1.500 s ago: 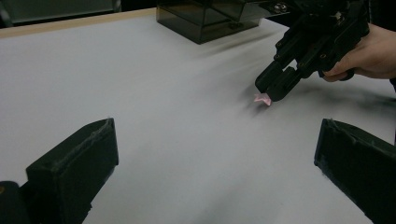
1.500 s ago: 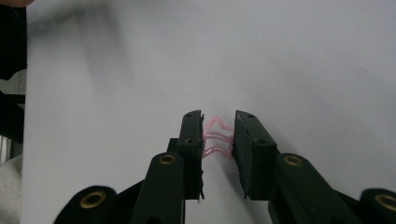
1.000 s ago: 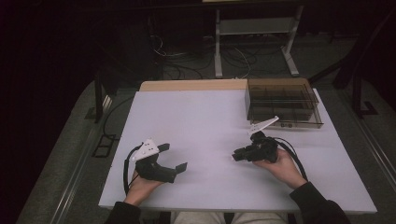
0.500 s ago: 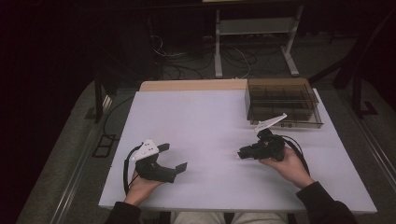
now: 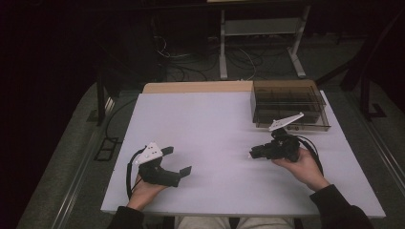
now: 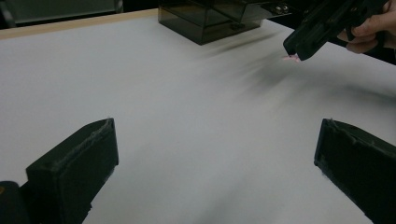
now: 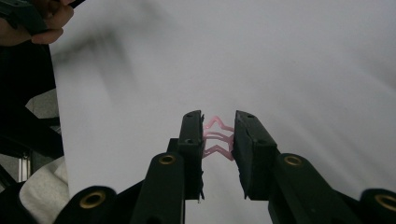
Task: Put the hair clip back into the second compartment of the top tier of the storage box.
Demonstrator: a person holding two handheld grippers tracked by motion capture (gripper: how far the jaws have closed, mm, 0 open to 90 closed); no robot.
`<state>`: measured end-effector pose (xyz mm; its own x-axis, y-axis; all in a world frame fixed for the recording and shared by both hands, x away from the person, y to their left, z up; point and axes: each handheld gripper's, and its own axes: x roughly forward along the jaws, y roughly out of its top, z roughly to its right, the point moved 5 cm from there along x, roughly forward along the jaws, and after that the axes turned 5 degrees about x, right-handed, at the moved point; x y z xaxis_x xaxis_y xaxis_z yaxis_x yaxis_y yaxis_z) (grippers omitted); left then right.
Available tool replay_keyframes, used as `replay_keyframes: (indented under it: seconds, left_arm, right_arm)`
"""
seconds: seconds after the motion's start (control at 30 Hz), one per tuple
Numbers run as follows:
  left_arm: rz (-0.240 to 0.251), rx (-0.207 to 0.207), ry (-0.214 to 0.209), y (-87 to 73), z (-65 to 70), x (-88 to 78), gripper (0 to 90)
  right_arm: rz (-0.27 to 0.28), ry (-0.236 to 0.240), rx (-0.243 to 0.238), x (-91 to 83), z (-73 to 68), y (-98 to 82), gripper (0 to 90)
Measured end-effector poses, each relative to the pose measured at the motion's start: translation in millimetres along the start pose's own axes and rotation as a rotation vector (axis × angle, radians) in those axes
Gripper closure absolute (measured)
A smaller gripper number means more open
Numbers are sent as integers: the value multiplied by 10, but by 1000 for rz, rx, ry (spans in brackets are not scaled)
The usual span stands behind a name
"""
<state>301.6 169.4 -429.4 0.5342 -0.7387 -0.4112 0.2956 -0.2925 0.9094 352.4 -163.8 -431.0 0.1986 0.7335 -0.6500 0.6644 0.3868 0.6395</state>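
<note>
A small pink star-shaped wire clip (image 7: 216,136) sits between the two black jaws of my right gripper (image 7: 218,122), which is shut on it. In the high view the right gripper (image 5: 253,153) hangs just above the white table (image 5: 210,119) at the right, its jaws pointing left. The left gripper view shows it at the upper right (image 6: 299,46) with a pink speck of the clip (image 6: 290,58) at its tip. My left gripper (image 5: 177,160) rests low at the front left, its jaws (image 6: 217,135) wide open over bare tabletop.
A dark see-through box (image 5: 289,105) with compartments stands at the table's back right, just beyond the right gripper; its corner (image 6: 210,18) shows at the top of the left gripper view. Dark floor, cables and a metal stand lie beyond the table's far edge.
My right gripper has drifted a little to the right and slightly up, toward the dark box, still holding the clip. The left gripper has stayed put.
</note>
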Motion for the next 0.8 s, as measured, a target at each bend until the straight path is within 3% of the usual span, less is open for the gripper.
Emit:
replay_keyframes:
  seconds: [0.8]
  left_arm:
    - [-1, -1, 1, -2, 1, 3, 0]
  right_arm:
    - [33, -54, 4, -353, 140, 102, 726]
